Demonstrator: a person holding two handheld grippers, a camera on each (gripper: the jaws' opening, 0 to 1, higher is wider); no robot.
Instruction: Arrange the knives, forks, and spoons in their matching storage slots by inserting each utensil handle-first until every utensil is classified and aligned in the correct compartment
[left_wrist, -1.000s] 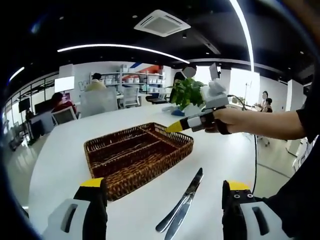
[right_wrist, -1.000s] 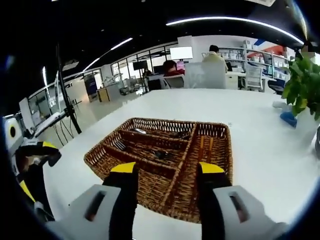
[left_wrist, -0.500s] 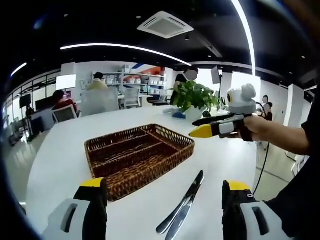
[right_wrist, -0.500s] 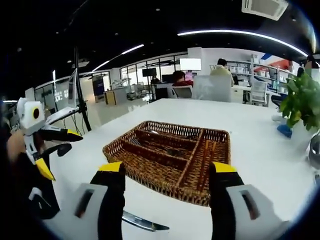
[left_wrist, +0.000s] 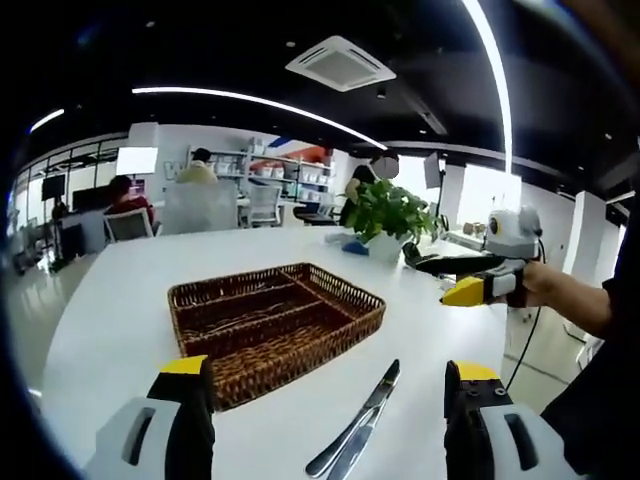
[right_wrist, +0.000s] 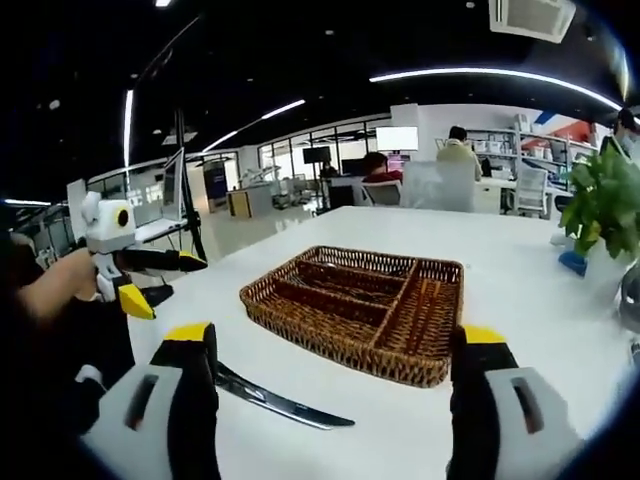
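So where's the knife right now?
The knife lies on the white table just beside the wicker basket, between the left gripper's jaws in its view.

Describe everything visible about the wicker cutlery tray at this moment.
The wicker tray is a brown woven rectangular basket with low walls, split by woven dividers into several long slots plus one compartment running across one end. It sits flat on the white table, apart from both grippers. In the left gripper view, a knife lies on the table beside it, not touching. What lies in its slots is too dim to tell.
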